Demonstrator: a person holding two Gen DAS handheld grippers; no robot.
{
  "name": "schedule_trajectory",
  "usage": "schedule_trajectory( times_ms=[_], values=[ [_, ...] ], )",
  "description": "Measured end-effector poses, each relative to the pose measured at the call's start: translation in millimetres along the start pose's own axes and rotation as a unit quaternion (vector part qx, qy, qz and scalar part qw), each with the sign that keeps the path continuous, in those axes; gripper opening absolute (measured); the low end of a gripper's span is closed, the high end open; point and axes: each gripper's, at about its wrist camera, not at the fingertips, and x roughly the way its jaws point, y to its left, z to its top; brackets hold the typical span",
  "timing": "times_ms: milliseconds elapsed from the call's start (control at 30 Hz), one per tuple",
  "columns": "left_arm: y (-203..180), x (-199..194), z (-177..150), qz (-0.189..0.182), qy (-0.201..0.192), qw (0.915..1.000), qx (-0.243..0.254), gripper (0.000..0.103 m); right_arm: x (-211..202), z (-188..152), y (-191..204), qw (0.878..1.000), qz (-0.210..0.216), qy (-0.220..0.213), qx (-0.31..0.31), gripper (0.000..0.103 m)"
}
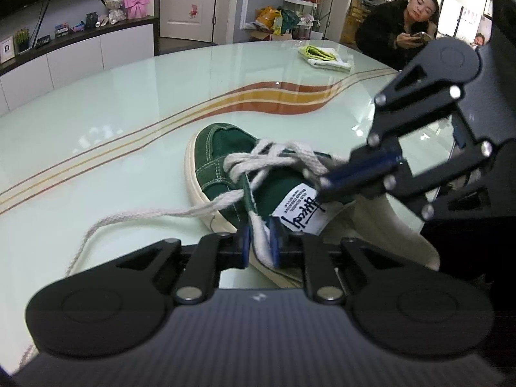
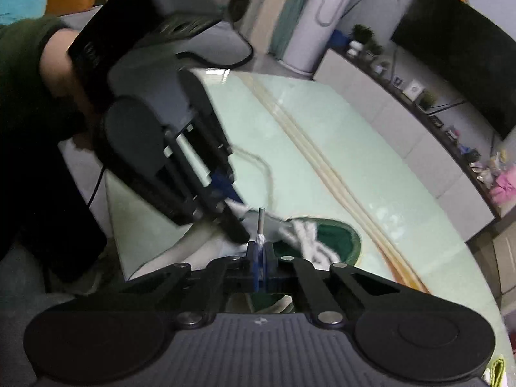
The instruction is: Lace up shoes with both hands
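Fingers [image 1: 245,242] of the left gripper [image 1: 260,242] pinched narrow on a flat white strip at the edge of the green shoe [image 1: 232,158], just beside the tongue label [image 1: 298,208]; whether lace or shoe trim, hard to tell. Shoe lying on the pale glass table [image 1: 129,113], toe pointing away, white lace [image 1: 274,156] crossed over the front eyelets. One loose end [image 1: 129,217] trailing left across the glass. Right gripper [image 1: 322,182] reaching in from the right, blue pads pressed together at the lace just above the tongue. Beyond the far table edge, a person in dark clothes [image 1: 396,32] looking at a phone; folded yellow-green cloth [image 1: 322,54] near that edge.

From the right wrist: right gripper [image 2: 259,254] clamped tight on the lace tip [image 2: 261,222], its dark aglet standing upright above the pads. Left gripper [image 2: 225,190] angled down from the upper left, close beside. Green shoe [image 2: 332,235] just beyond, blurred.
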Motion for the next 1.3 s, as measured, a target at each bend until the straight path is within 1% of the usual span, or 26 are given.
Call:
schedule_trajectory(
  times_ms=[67,167,200,267,333,367,400,600,667,933,1033,1200,1233,1300],
  values=[
    [0,1,1,0.0,0.001,1.0,0.001,0.013,1,4,1,1.0,-0.009,-0.001,-0.003,0.001],
    [-2,0,1,0.004,0.002,1.0,0.005,0.013,16,12,12,0.997,-0.027,0.037,-0.068,0.001],
    [-2,-1,1,0.005,0.002,1.0,0.006,0.013,17,12,13,0.996,-0.028,0.04,-0.072,0.001],
    [-5,-2,1,0.01,0.002,0.9999,0.013,0.013,34,15,27,0.985,-0.037,0.086,-0.144,0.001],
    [-7,-2,1,0.013,0.003,0.9997,0.018,0.013,45,15,35,0.977,-0.043,0.108,-0.177,0.002],
    [-7,-3,1,0.014,0.003,0.9997,0.02,0.013,50,15,36,0.976,-0.045,0.114,-0.183,0.002],
    [-8,-3,1,0.015,0.002,0.9997,0.02,0.013,60,15,41,0.969,-0.056,0.127,-0.206,0.002],
    [-11,-4,0,0.02,0.001,0.9994,0.027,0.013,78,12,44,0.966,-0.062,0.136,-0.212,0.002],
    [-10,-4,0,0.019,0.0,0.9995,0.027,0.013,79,12,43,0.967,-0.063,0.135,-0.208,0.002],
    [-12,-4,0,0.024,0.0,0.9992,0.032,0.013,80,15,48,0.963,-0.068,0.141,-0.221,0.002],
    [-12,-4,-1,0.025,-0.001,0.9991,0.034,0.013,82,15,51,0.959,-0.073,0.147,-0.232,0.002],
    [-13,-5,-1,0.026,-0.001,0.999,0.038,0.013,85,12,58,0.949,-0.082,0.161,-0.257,0.002],
    [-13,-5,-1,0.026,-0.001,0.9989,0.038,0.013,86,13,59,0.946,-0.084,0.167,-0.266,0.002],
    [-13,-5,0,0.026,-0.001,0.9989,0.038,0.013,87,12,60,0.945,-0.084,0.169,-0.266,0.003]
  ],
)
